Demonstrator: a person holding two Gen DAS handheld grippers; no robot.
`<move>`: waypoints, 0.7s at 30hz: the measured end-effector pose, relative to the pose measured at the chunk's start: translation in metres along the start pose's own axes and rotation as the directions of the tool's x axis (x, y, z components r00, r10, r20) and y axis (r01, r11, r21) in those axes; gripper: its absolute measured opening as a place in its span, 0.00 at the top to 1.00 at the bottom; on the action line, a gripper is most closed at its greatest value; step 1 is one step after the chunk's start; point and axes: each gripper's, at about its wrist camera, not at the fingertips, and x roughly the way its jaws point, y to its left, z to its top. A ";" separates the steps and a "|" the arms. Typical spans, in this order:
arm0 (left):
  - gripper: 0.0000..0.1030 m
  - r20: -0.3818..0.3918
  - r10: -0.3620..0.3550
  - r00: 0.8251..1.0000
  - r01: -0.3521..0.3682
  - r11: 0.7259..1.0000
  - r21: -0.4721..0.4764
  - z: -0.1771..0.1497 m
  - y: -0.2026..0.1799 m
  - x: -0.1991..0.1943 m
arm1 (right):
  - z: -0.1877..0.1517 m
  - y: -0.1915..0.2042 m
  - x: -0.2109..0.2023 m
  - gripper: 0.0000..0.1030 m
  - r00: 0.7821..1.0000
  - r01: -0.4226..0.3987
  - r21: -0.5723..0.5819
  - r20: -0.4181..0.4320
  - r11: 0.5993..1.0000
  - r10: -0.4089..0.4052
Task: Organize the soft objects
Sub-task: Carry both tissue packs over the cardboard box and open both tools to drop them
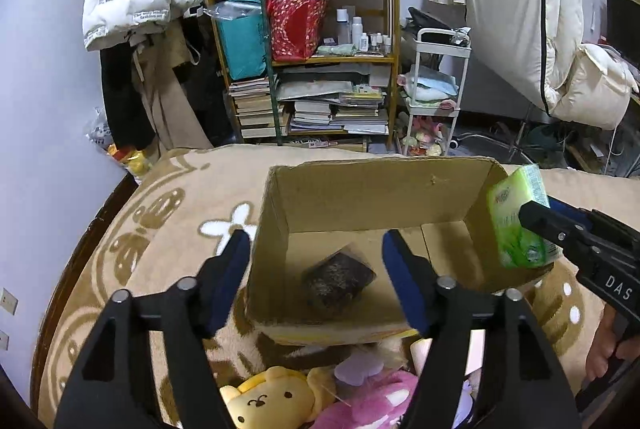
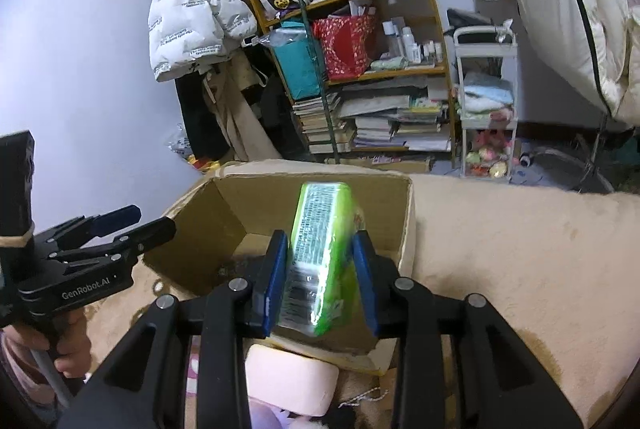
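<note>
An open cardboard box [image 1: 380, 197] sits on a beige patterned blanket [image 1: 168, 229]. On its floor lies a dark fuzzy bundle in clear wrap [image 1: 338, 281]. My left gripper [image 1: 316, 257] hangs open over the box's near left corner, with nothing between its blue pads and the bundle lying apart below them. My right gripper [image 2: 320, 241] is shut on a green tissue pack [image 2: 320, 253], held upright over the box's [image 2: 256, 201] near right edge. In the left wrist view the tissue pack [image 1: 520, 217] and the right gripper [image 1: 536, 213] come in from the right. The left gripper [image 2: 154, 219] shows at the right wrist view's left.
Near the box's front edge lie a yellow plush [image 1: 272, 401], a pink plush [image 1: 380, 401] and a pale pink soft block [image 2: 288, 377]. Behind the bed stand a crowded wooden shelf [image 1: 320, 57], a white trolley [image 1: 436, 89] and hanging coats. A hand [image 1: 604, 353] grips the right tool.
</note>
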 end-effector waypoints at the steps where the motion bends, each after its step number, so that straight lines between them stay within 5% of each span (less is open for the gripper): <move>1: 0.25 0.001 0.007 1.000 -0.007 1.000 -0.003 -0.001 0.001 -0.001 | 0.000 -0.001 -0.001 0.65 1.000 -0.009 0.011 0.002 1.000 0.009; 4: 0.15 -0.002 0.049 0.999 -0.049 0.999 0.004 -0.004 0.005 -0.004 | 0.000 -0.002 -0.004 0.62 1.000 -0.016 0.012 -0.001 1.000 0.016; 6: 0.14 -0.008 0.086 0.996 -0.086 0.996 0.006 -0.006 0.008 -0.007 | -0.001 -0.002 -0.004 0.45 1.000 -0.025 0.014 -0.012 1.000 0.025; 17: 0.03 -0.001 0.122 0.992 -0.122 0.992 0.007 -0.030 0.019 -0.053 | -0.016 0.029 -0.048 0.01 1.000 0.010 -0.042 0.025 0.999 -0.009; 21: 0.01 0.002 0.139 0.990 -0.139 0.990 0.008 -0.038 0.018 -0.068 | -0.021 0.036 -0.063 0.00 0.999 0.024 -0.054 0.036 0.998 -0.022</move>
